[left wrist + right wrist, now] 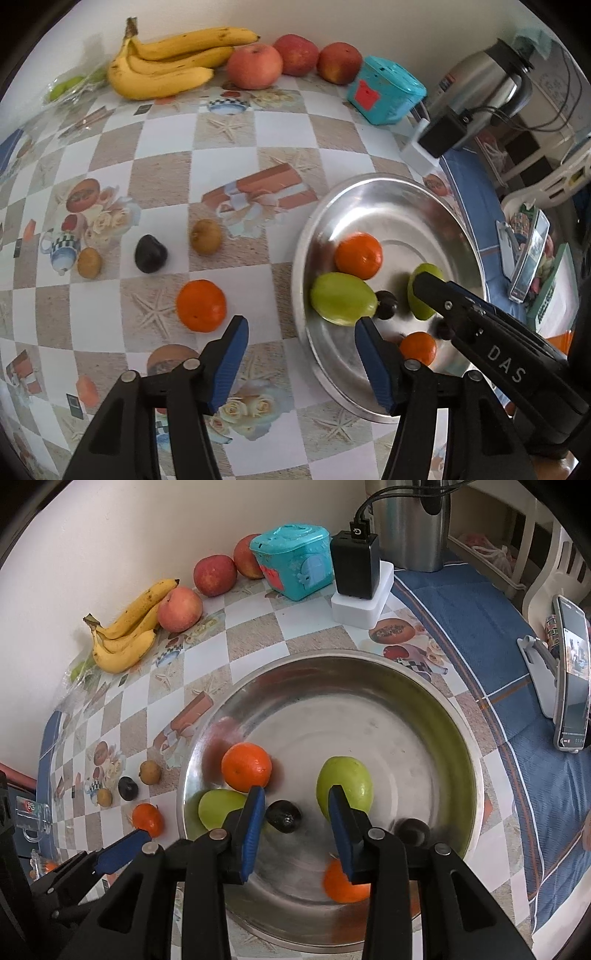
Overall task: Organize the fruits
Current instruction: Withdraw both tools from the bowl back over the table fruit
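Fruits gather in a round steel bowl [424,686] as the empty, spread right gripper [297,812] hangs above a small dark plum [283,816], while the left gripper [301,354], likewise released, should drop squarely over the loose orange mandarin [201,305].

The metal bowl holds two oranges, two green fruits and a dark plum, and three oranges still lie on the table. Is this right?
Not quite: only one orange lies on the table, as the left wrist view shows. The metal bowl contents are as you say.
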Demonstrator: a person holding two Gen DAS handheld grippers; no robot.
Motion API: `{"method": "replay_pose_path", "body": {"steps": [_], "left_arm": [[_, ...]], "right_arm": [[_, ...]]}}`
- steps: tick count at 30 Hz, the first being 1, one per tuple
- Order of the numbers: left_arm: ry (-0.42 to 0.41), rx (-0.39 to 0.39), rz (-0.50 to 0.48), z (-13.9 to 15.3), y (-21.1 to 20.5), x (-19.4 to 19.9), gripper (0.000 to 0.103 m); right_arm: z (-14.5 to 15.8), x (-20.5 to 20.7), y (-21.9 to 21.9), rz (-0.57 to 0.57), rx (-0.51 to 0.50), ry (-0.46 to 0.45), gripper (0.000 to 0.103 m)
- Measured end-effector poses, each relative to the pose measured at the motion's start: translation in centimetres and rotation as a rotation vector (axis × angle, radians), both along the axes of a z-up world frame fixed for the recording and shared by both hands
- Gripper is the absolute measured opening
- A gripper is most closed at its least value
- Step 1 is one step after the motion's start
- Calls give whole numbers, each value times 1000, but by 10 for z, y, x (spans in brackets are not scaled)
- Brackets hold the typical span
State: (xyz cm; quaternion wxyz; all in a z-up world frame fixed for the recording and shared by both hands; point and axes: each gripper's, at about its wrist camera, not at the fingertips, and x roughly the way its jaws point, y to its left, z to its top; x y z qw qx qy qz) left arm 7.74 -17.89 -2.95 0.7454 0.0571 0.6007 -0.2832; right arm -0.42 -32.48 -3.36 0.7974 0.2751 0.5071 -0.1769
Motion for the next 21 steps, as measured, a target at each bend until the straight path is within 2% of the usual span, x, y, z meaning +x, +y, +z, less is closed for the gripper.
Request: {"method": "replay_pose_path", "body": {"steps": [15, 21], "left_arm": [[-40, 1, 194, 12, 61, 42, 64], [-57, 8, 238, 15, 75, 50, 64]], "right_arm": [[1, 14, 20, 40, 11, -9, 37], [1, 21, 32, 67, 11, -10, 37]]}}
